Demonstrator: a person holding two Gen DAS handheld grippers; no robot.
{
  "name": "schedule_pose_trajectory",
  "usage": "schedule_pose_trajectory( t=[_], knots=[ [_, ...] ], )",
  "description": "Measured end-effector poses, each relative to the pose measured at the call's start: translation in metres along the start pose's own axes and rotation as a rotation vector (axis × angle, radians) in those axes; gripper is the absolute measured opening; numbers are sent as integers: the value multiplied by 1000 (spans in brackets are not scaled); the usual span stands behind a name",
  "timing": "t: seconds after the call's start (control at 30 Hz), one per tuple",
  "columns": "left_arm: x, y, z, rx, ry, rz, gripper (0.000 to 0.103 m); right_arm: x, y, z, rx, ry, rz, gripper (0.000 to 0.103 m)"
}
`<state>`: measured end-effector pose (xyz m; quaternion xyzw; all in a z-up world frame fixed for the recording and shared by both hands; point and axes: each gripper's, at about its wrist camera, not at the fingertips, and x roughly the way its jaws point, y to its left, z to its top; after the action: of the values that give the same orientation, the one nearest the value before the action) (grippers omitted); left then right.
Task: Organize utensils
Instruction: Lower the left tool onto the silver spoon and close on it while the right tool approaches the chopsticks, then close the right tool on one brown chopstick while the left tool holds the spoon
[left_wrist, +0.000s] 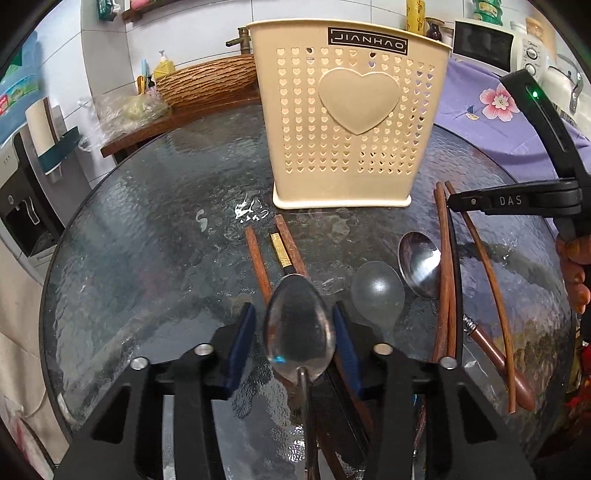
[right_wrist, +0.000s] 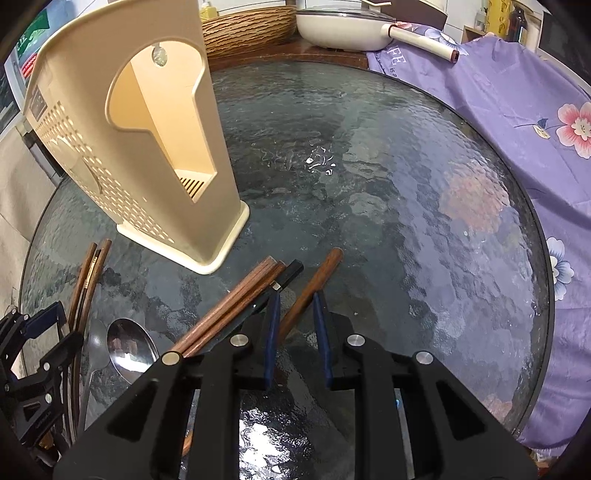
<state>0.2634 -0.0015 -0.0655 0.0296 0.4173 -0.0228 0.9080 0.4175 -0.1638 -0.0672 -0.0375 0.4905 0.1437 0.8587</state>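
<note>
Partly hidden: spoon (left_wrist: 300, 328) handle | chopstick (right_wrist: 310, 291) lower end, under tools

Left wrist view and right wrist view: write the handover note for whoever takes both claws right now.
Left claw: open, straddling the bowl of a steel spoon; a gap shows at one pad, so not gripped.
Right claw: open around one wooden chopstick, not clamped.
Things: the beige holder stands upright on the glass table. A second steel spoon, a clear spoon and the other chopsticks lie in front of it.
Done: nothing visible in the holder.
Left: grip, lift and drop every utensil into it.
</note>
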Motion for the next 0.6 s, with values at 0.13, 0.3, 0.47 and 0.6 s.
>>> schedule_pose_trajectory(
  t=[0.13,0.3,0.47,0.6],
  knots=[
    [-1,1,3,-4,-5,-11,37,-2,-2,1,15,-7,6,17],
    [-6,5,5,-19,-15,-26,36,-3,-3,3,28,-9,21,13],
    [-12,10,8,-34,-32,-52,36,-3,-5,3,37,-12,41,7],
    [-19,12,11,-39,-51,-57,36,-3,-6,3,42,-13,48,7]
  ],
)
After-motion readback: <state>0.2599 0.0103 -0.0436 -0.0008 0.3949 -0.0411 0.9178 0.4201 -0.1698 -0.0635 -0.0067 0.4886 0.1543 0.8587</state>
